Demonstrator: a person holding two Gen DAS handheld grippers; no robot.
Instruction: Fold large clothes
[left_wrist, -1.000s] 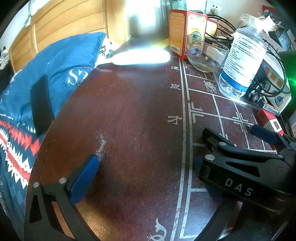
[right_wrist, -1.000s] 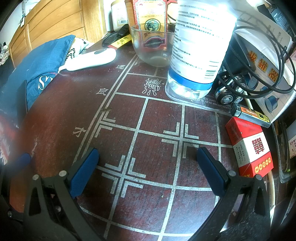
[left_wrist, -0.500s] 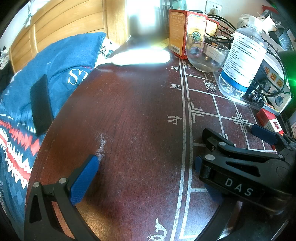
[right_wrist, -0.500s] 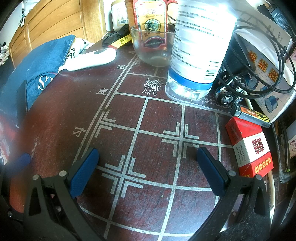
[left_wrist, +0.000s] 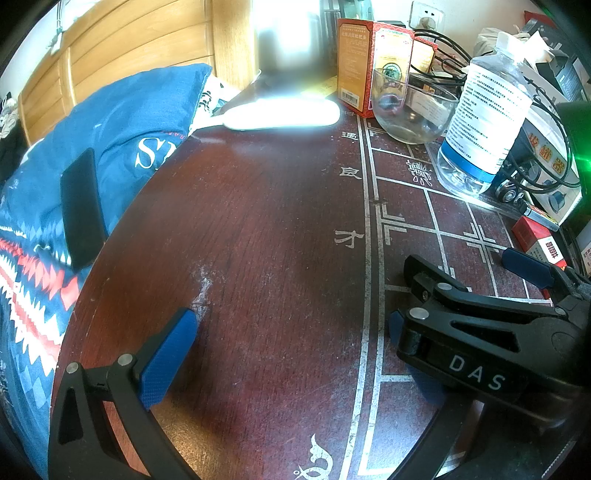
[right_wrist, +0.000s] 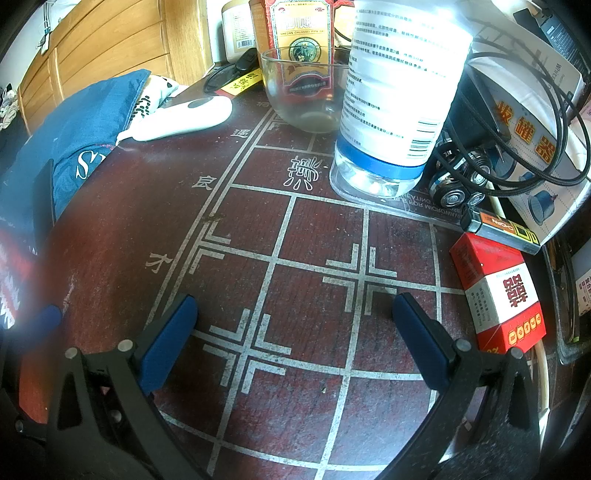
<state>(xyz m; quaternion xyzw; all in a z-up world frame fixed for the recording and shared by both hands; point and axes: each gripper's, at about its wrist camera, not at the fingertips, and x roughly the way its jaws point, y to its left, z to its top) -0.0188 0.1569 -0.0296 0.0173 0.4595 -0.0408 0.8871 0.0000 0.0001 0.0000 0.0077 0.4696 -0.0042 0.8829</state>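
Right wrist view: one bottle (right_wrist: 399, 92), one glass bowl (right_wrist: 303, 92).

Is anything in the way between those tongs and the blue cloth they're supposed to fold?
Nothing visible. Bare table top lies between the left tongs and the blue cloth; only a black phone lies on it.

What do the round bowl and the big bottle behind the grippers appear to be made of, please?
The bowl looks like clear, smooth glass: thick rim, box visible through it. The bottle seems thin clear plastic with a white printed label and blue band; its moulded base glints.
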